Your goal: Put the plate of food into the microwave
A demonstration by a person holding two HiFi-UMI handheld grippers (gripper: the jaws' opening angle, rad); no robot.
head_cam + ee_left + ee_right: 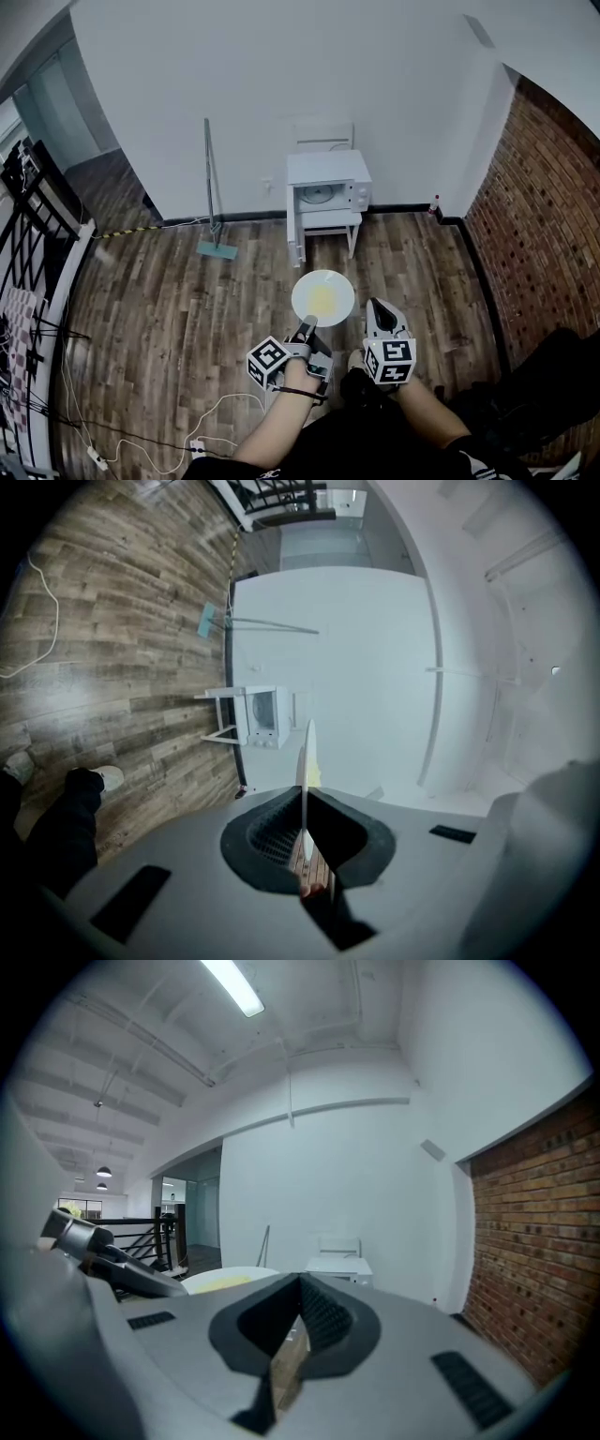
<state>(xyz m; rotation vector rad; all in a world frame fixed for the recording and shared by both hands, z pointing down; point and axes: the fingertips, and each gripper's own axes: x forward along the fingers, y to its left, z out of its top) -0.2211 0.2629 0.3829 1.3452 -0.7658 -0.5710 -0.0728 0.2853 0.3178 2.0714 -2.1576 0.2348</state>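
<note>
Round white plate of yellow food, aloft
Left gripper fingers clamp its rim, edge-on in that view; right gripper fingers together, empty.

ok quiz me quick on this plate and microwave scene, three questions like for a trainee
1. True or false: the plate already sits inside the microwave.
2. Which gripper grips the plate's rim? A) left gripper B) right gripper C) both
3. Fill in: the long-handled tool standing against the white wall left of the microwave is a ____.
Key: 1 false, it is held in the air, short of the microwave. 2 A; the right gripper's jaws are together, empty. 3 mop.
</note>
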